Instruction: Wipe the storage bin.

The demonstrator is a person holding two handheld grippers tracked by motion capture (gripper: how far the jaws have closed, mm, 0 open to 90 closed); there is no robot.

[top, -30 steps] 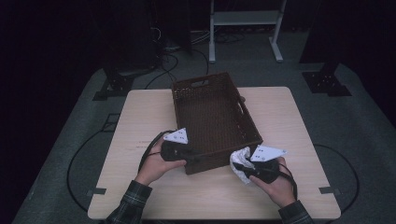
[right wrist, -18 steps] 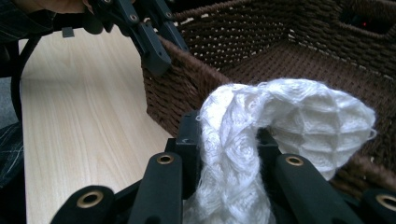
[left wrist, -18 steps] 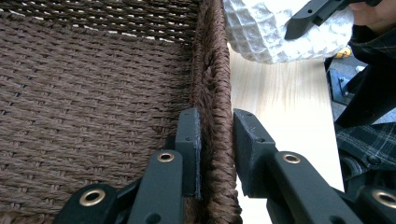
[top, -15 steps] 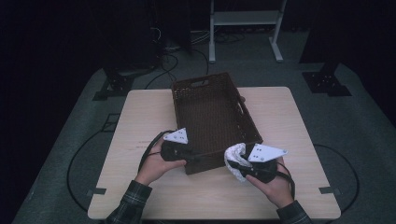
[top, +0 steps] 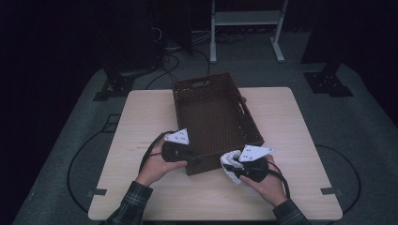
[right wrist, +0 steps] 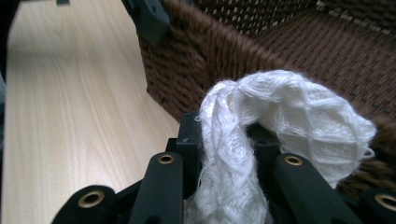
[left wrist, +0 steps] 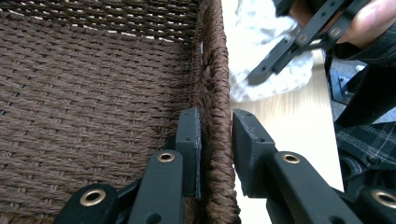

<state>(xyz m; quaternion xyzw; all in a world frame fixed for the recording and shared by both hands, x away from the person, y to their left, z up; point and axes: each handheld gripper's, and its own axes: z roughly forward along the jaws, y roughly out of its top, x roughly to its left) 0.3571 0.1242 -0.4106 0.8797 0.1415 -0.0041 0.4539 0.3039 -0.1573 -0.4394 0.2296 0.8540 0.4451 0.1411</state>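
Dark room, grey floor mat with cables trailing across it and a white stand at the back; in the middle sits the pale wooden tabletop [top: 141,117] I am working over. On it a brown woven basket [top: 213,117] lies at a slant, its far end toward the tabletop's far edge, its near end well short of the near edge, close to my two hands.

My left claw [left wrist: 215,140] has its jaws nearly shut on the basket's near wall, one pad inside against the weave and one outside, the rim pinched between them. I judge that grip is there to steady the basket so it cannot slide or tip while something goes in from the other side.

My right claw [right wrist: 224,140] is clamped on a white knitted cloth [right wrist: 280,121]. The jaws are almost together with the yarn bunched between them, and the loose end flops forward over the pads. From the high view the cloth [top: 231,163] hangs just outside the basket's near right corner, above the tabletop's near half, not yet over the rim. In the right gripper view the basket wall stands directly ahead of the cloth, with the open interior beyond it.

I read the step in hand as carrying the cloth up and over that near wall. The dangling end could snag on the woven rim, so I'd lift clear before releasing.
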